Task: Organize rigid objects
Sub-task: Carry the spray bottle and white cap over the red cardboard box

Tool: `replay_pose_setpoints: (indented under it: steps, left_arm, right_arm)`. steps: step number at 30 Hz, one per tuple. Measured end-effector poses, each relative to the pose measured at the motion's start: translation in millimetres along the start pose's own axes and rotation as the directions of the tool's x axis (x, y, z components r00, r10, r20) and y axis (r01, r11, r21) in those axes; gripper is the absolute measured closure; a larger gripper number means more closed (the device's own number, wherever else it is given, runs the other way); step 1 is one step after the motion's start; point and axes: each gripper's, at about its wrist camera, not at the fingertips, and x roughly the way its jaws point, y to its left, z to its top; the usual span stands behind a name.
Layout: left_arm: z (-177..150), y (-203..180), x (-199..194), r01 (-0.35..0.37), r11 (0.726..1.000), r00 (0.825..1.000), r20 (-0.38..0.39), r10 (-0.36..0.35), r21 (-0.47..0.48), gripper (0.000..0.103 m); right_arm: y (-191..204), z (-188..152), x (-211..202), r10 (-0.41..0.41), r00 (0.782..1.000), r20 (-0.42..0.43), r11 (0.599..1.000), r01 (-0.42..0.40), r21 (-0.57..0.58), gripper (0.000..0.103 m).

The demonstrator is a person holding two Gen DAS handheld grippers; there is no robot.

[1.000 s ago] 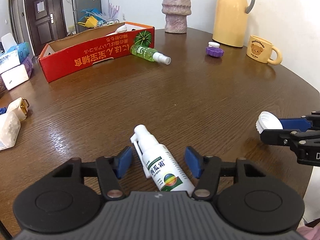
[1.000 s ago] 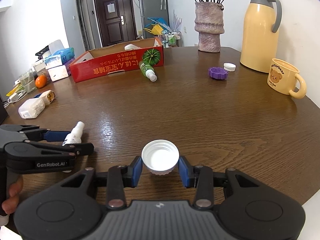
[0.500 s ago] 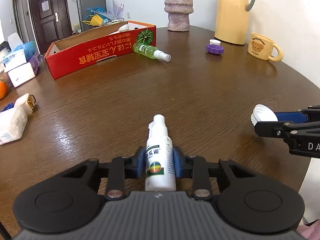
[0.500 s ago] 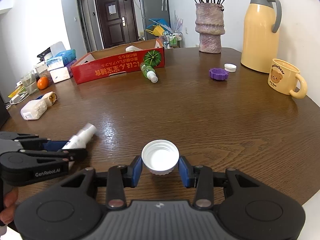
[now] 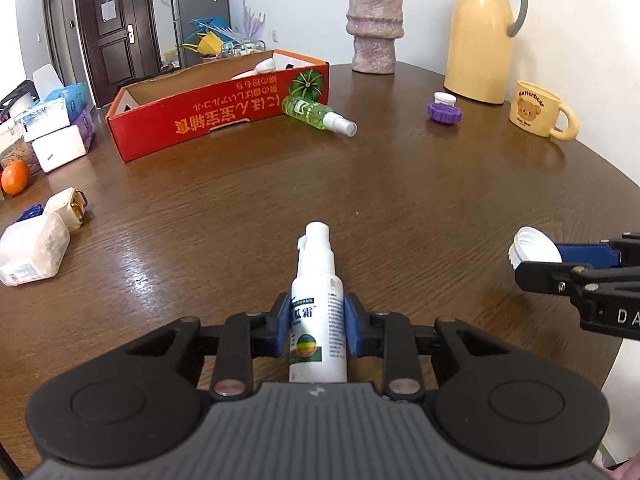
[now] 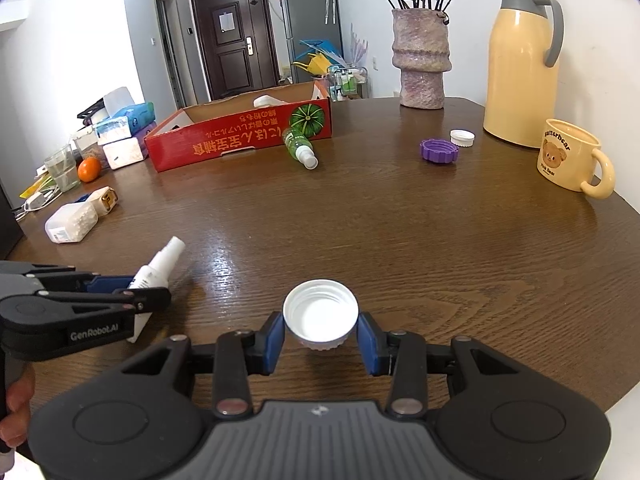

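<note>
My left gripper (image 5: 317, 330) is shut on a white spray bottle (image 5: 317, 300) and holds it above the table, nozzle pointing away. The bottle also shows in the right wrist view (image 6: 154, 276), tilted up. My right gripper (image 6: 321, 338) is shut on a white jar lid (image 6: 320, 314), open side up; the lid also shows in the left wrist view (image 5: 532, 246). A red cardboard box (image 5: 224, 114) lies at the far left with a white item inside. A green spray bottle (image 5: 316, 114) lies beside it.
A purple lid (image 5: 443, 112) and a small white cap (image 5: 445, 98) sit near a yellow thermos (image 5: 482, 36), a bear mug (image 5: 538, 110) and a vase (image 5: 374, 26). A white container (image 5: 32, 254), tissue packs (image 5: 56, 132) and an orange (image 5: 15, 176) crowd the left edge.
My left gripper closed on the white spray bottle that lay between its open jaws and lifted it off the table. My right gripper kept holding the white lid and rose slightly.
</note>
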Motion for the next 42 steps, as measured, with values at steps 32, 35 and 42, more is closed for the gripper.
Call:
replay_pose_setpoints:
  steps: [32,35,42]
  left_arm:
    - [62.6,18.6,-42.1,-0.067,0.991,0.978,0.191,0.088,-0.118,0.075]
    - [72.9,24.6,-43.2,-0.072,0.988,0.973,0.206,0.1,-0.139,0.075]
    - [98.6,39.0,-42.2,-0.078,0.98,0.959,0.254,0.124,-0.185,0.075]
  right_arm:
    - [22.9,61.8,7.8,0.066,0.993,0.099,0.995,-0.058,-0.083,0.064]
    - [26.7,75.2,10.5,0.078,0.99,0.119,0.994,-0.068,-0.09,0.064]
    - [31.4,110.9,19.1,0.09,0.98,0.18,0.993,-0.074,-0.097,0.064]
